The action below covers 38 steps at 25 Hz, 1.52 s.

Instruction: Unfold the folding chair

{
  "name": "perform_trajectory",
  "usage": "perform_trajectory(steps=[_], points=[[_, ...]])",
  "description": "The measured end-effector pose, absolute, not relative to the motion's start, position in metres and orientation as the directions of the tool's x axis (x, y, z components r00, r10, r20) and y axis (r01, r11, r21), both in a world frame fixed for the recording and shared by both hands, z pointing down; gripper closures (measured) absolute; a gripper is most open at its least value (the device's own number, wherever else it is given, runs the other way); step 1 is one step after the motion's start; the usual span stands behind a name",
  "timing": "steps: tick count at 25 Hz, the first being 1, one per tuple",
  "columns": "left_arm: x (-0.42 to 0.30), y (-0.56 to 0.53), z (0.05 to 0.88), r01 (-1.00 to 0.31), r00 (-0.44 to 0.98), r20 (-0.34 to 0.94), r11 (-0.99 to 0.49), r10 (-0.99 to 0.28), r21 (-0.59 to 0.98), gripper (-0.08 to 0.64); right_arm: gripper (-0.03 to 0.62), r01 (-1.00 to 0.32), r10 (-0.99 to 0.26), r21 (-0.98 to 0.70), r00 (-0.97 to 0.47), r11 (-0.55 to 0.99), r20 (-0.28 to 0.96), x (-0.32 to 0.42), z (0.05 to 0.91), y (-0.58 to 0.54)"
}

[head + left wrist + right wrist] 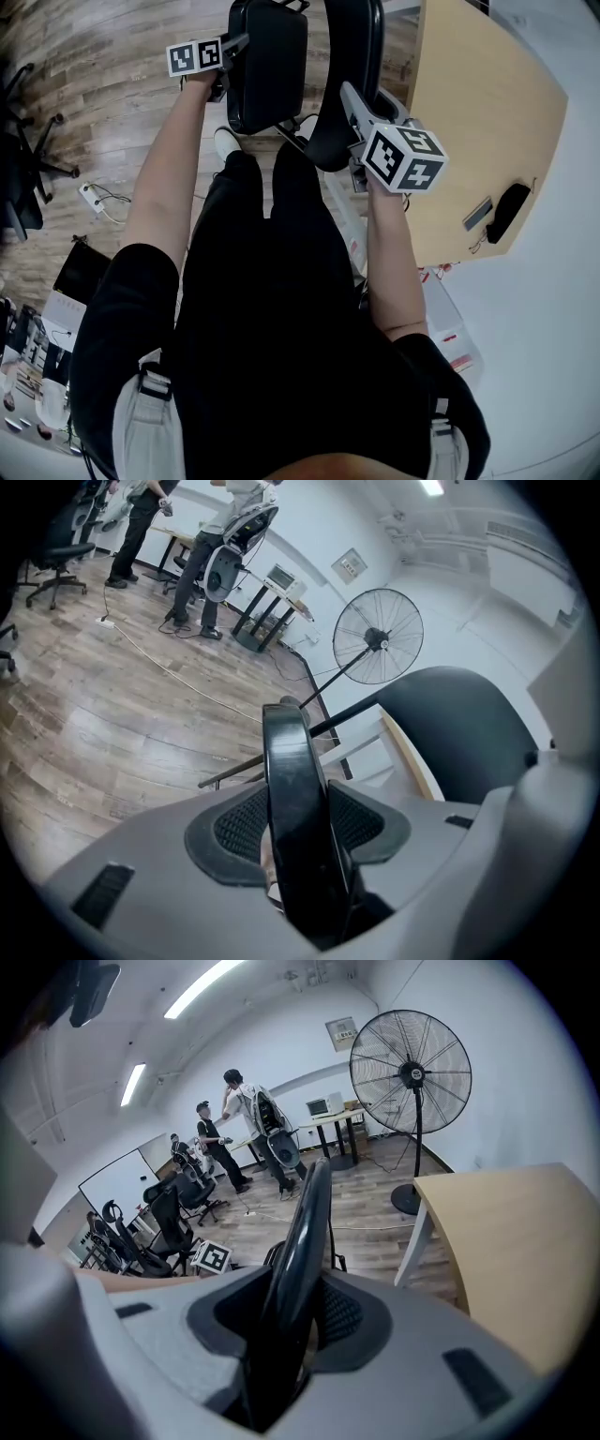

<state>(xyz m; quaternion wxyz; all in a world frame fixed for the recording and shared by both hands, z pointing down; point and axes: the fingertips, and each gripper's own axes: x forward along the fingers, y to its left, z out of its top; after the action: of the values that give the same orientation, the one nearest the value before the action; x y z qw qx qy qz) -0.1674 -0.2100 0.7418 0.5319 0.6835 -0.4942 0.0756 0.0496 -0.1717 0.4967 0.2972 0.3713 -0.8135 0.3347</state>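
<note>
The black folding chair stands in front of the person's legs, with two panels showing in the head view. My left gripper (231,73) is shut on the edge of the flat rectangular panel (270,58). That edge (292,780) runs upright between the mesh pads of the left gripper (300,841). My right gripper (345,105) is shut on the curved panel (349,66). The curved panel's rim (306,1227) passes between the pads of the right gripper (289,1330). The curved panel (464,733) also fills the right of the left gripper view. The chair's legs are mostly hidden.
A light wooden table (487,112) stands close on the right, with a dark object (509,211) on it. A standing fan (410,1072) is beyond it. Office chairs (169,1213) and people (246,1119) are farther back. A power strip with its cable (92,195) lies on the wood floor at left.
</note>
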Motion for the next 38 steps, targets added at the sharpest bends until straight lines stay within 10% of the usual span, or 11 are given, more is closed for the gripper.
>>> perform_trajectory(steps=[38], points=[[-0.302, -0.177, 0.851, -0.469, 0.712, 0.382, 0.005, -0.589, 0.883, 0.364, 0.474, -0.797, -0.362, -0.379, -0.565, 0.47, 0.741, 0.018, 0.554, -0.17]])
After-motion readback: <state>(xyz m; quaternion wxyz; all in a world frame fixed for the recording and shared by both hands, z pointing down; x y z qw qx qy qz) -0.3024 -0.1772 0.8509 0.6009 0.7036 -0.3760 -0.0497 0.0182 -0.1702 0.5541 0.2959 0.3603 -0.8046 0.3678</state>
